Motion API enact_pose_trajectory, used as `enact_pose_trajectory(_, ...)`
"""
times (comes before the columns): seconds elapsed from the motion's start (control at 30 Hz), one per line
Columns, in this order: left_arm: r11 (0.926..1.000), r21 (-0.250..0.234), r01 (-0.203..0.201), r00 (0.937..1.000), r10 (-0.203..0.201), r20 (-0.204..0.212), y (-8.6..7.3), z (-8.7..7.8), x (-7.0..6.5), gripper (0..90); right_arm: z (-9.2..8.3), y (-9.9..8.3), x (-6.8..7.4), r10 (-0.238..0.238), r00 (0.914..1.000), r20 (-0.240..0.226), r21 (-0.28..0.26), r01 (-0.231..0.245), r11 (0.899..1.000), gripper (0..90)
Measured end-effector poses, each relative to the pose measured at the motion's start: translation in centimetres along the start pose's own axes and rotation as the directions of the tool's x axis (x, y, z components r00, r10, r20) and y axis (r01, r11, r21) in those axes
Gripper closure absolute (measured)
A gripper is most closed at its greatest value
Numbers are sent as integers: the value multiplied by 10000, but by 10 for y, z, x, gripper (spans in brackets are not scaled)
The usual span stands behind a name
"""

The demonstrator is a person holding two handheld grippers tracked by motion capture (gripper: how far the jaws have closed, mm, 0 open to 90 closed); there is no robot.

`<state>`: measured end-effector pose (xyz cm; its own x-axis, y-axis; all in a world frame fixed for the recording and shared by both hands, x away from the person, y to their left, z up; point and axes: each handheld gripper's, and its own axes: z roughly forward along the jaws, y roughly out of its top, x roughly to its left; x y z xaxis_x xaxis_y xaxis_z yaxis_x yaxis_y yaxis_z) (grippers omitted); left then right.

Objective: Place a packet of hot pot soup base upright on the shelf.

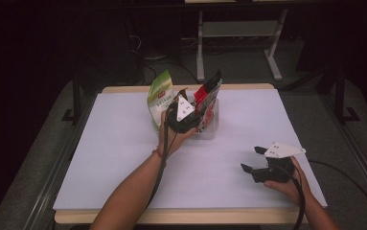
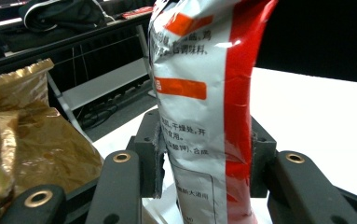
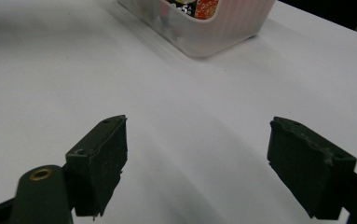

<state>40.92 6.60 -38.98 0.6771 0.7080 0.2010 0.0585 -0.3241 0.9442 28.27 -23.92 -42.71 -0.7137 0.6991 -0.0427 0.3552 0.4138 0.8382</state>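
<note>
A tall red and white snack bag [image 2: 204, 93] stands upright in a clear plastic box [image 1: 211, 128] at the back middle of the table. My left gripper [image 2: 205, 158] has a pad touching each side of it, low on the bag, and the bag narrows slightly between them. In the high view the left gripper [image 1: 194, 114] reaches into the box beside the red bag [image 1: 208, 91]. My right gripper [image 1: 252, 159] rests low over the white tabletop at the front right, jaws wide apart with nothing between them [image 3: 197, 158].
A green and white bag [image 1: 160, 96] stands at the box's left end, and a crumpled gold-brown bag [image 2: 41, 135] sits beside the red one. The clear box [image 3: 223, 32] lies ahead of the right gripper. White sheet [image 1: 123, 158] covers the table; dark floor and desk legs lie beyond.
</note>
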Motion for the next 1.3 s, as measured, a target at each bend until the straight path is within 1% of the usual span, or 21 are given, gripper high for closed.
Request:
enact_pose_trajectory(0.07,10000,-1,-20,10000,20,51,1,-2,0,574,0,0,0,4,10000,38,-14,-4,10000,195)
enact_pose_trajectory(0.23,9997,37,-241,9997,241,101,2,-10,1,570,-1,1,0,2,10000,85,-35,-1,10000,197)
enact_pose_trajectory(0.27,9997,31,-252,9996,251,159,3,-12,1,570,-1,1,0,-8,9999,113,-47,8,10000,196)
enact_pose_trajectory(0.3,9998,13,-176,9996,175,232,3,-14,2,569,-1,1,0,-22,9999,115,-70,22,10000,197)
enact_pose_trajectory(0.33,9999,12,-141,9994,140,328,4,-17,3,571,-1,1,0,-8,9999,123,-95,10,10000,198)
enact_pose_trajectory(0.37,9998,9,-197,9991,196,379,5,-20,3,571,-2,1,0,-7,9999,139,-93,8,10000,199)
enact_pose_trajectory(0.43,9988,18,-490,9981,489,372,7,-26,4,570,-2,1,1,0,9999,138,-105,2,9999,199)
enact_pose_trajectory(0.47,9987,-29,-516,9979,516,398,7,-29,5,569,-2,2,1,3,9999,153,-103,-1,9999,199)
enact_pose_trajectory(0.57,9991,-43,-423,9978,425,514,6,-38,9,560,-2,2,1,-26,9999,164,-100,27,9999,200)
enact_pose_trajectory(0.63,9988,-36,-483,9973,484,551,5,-44,9,557,-2,2,2,-64,9998,180,-127,66,9999,201)
enact_pose_trajectory(0.77,9977,-48,-674,9943,676,822,5,-56,10,537,-2,3,2,-105,9997,209,-117,108,9999,202)
enact_pose_trajectory(0.87,9961,61,-877,9923,868,884,3,-64,12,525,-2,3,3,-80,9997,232,-146,83,9999,201)
enact_pose_trajectory(1.0,9953,188,-949,9909,926,978,-2,-74,16,504,-3,4,3,-146,9994,328,-194,152,9997,203)
enact_pose_trajectory(1.07,9945,233,-1017,9905,991,949,-5,-79,18,497,-3,4,3,-103,9992,380,-207,111,9997,205)
enact_pose_trajectory(1.13,9939,320,-1058,9898,1021,995,-7,-85,20,484,-2,5,4,-270,9985,475,-187,279,9994,205)
enact_pose_trajectory(1.17,9932,349,-1110,9894,1071,984,-9,-88,21,477,-2,6,5,-266,9984,494,-179,275,9995,205)
enact_pose_trajectory(1.27,9915,495,-1205,9889,1155,935,-14,-96,24,476,-3,6,5,-403,9970,656,-171,415,9990,205)
enact_pose_trajectory(1.3,9913,523,-1206,9896,1159,852,-16,-99,25,476,-3,7,5,-469,9964,711,-200,484,9986,205)
